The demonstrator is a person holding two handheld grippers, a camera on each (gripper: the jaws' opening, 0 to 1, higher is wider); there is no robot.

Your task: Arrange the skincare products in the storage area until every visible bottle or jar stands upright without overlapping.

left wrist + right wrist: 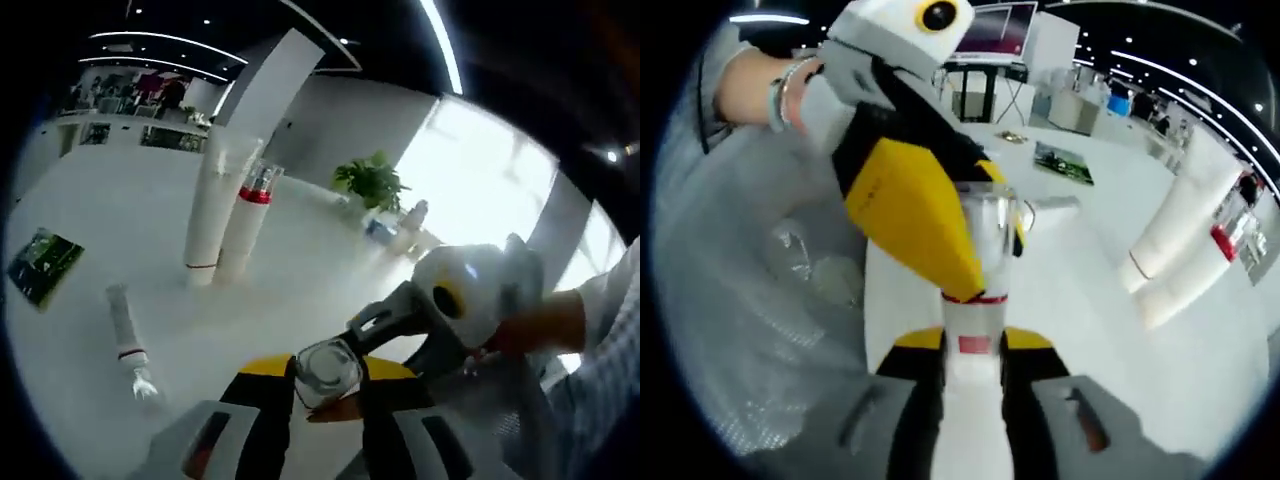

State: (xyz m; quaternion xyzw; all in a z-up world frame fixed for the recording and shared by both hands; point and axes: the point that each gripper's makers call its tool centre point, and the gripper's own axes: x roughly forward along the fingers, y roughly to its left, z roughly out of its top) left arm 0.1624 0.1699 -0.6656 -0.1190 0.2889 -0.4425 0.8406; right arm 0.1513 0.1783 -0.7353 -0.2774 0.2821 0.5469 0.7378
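One white bottle [973,345] with a red band and a clear cap [987,228] is held between both grippers above the white table [1080,300]. My right gripper [975,362] is shut on its body. My left gripper [325,388] has its jaws closed around the clear cap [325,370], and it enters the right gripper view from the upper left as a yellow and black gripper [915,215]. The right gripper [400,322] reaches in from the right in the left gripper view. Two tall white bottles [213,215] [250,222] stand upright side by side further off. A white tube [126,335] lies flat.
A green and black booklet [42,265] lies at the table's left. A potted plant [372,182] and small bottles [395,228] stand at the far side. Crinkled clear plastic wrap [760,330] lies left of the held bottle. A person's hand [765,90] holds the left gripper.
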